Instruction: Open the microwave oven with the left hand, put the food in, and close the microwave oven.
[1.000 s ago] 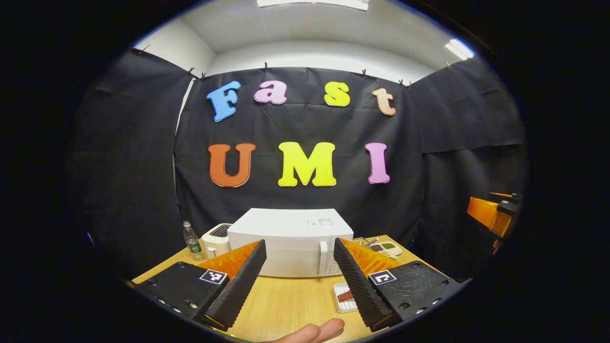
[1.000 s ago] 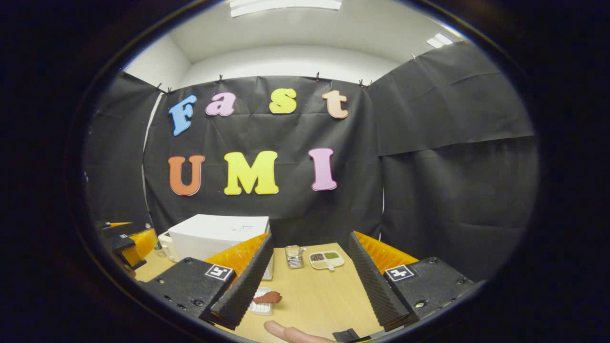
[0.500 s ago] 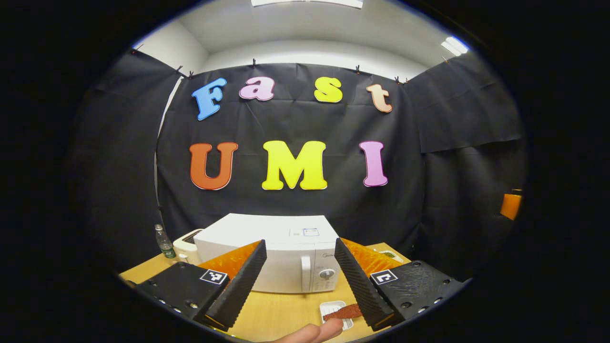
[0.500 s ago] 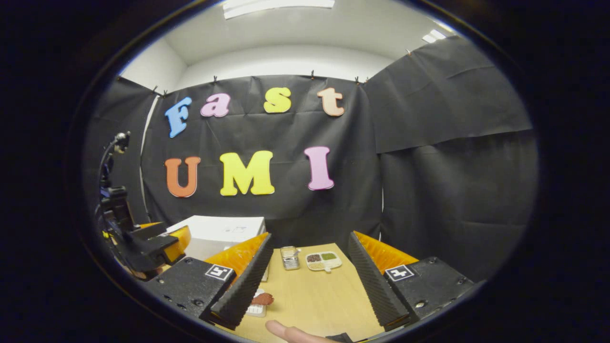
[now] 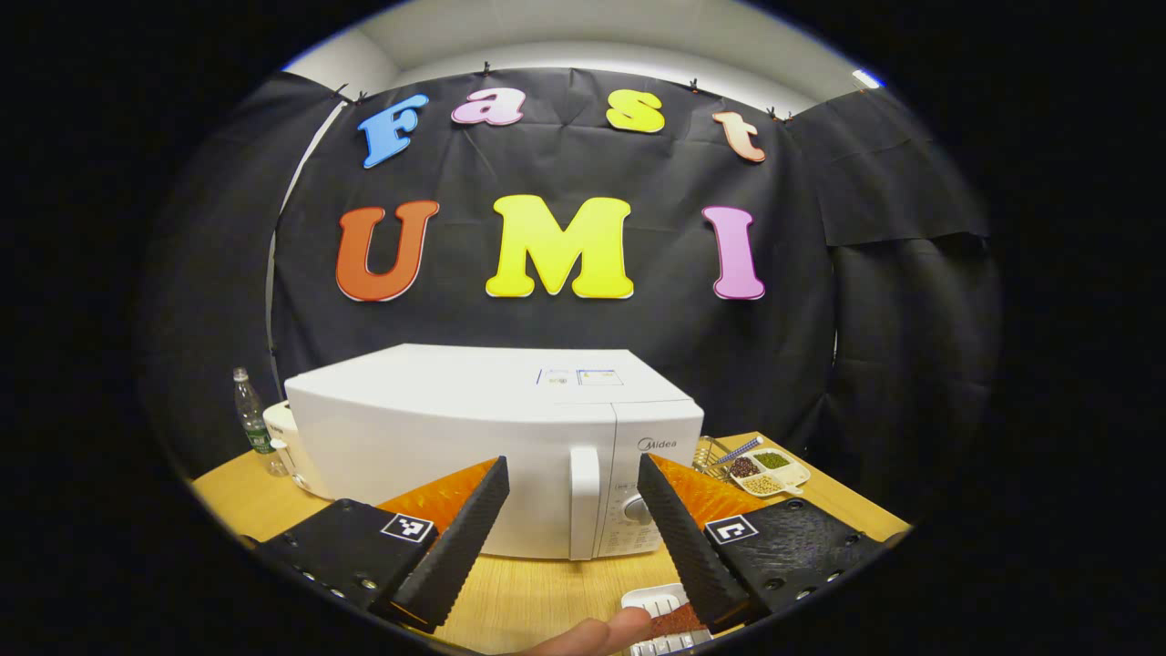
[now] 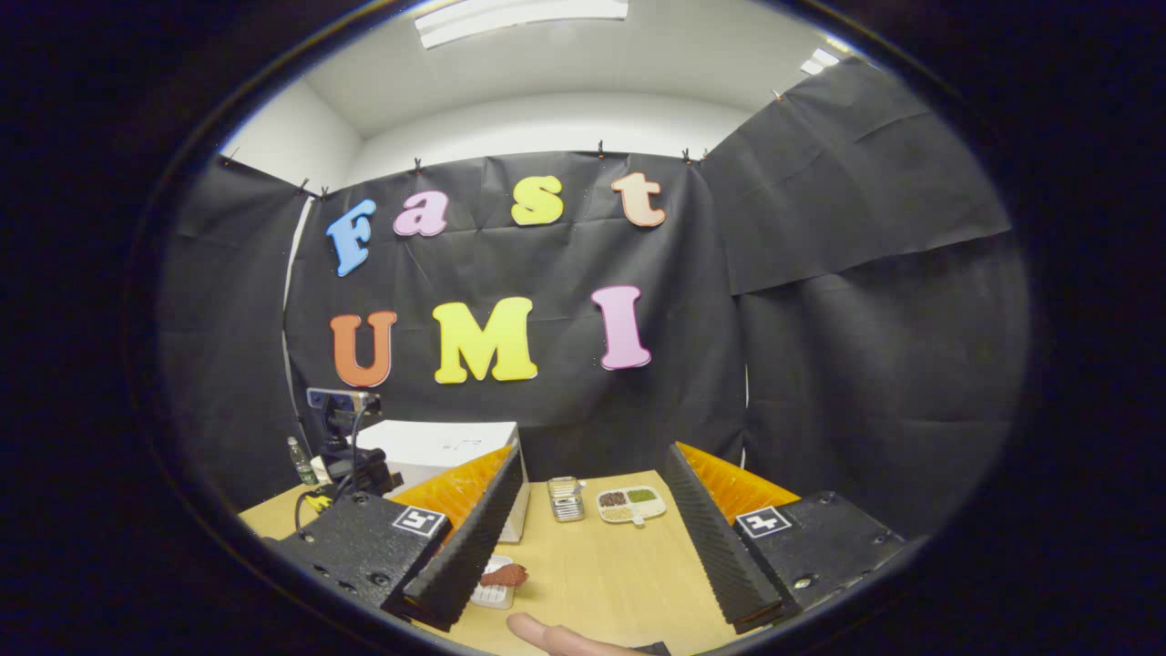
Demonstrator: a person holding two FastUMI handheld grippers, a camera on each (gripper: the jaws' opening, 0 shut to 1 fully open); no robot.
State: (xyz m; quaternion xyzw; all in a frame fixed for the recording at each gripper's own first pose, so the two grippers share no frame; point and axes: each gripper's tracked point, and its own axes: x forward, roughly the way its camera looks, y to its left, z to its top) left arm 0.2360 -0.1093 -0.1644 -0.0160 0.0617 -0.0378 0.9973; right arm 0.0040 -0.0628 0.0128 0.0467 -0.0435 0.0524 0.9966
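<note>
White microwave oven stands shut on the wooden tabletop, dead ahead of the left gripper, jaws apart and empty. Its upright door handle sits between the fingers, farther off. Right gripper, jaws also apart, is well off to the side. Food rests on a small tray near the microwave; in the left gripper view it is partly hidden.

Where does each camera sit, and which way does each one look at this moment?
Left gripper view: rides on the left gripper, open, facing the closed microwave door and its handle; a fingertip shows at the bottom.
Right gripper view: rides on the right gripper, open, looking along the table toward the snack tray; a fingertip shows below.
Shared: microwave, snack tray, food on its white dish.
</note>
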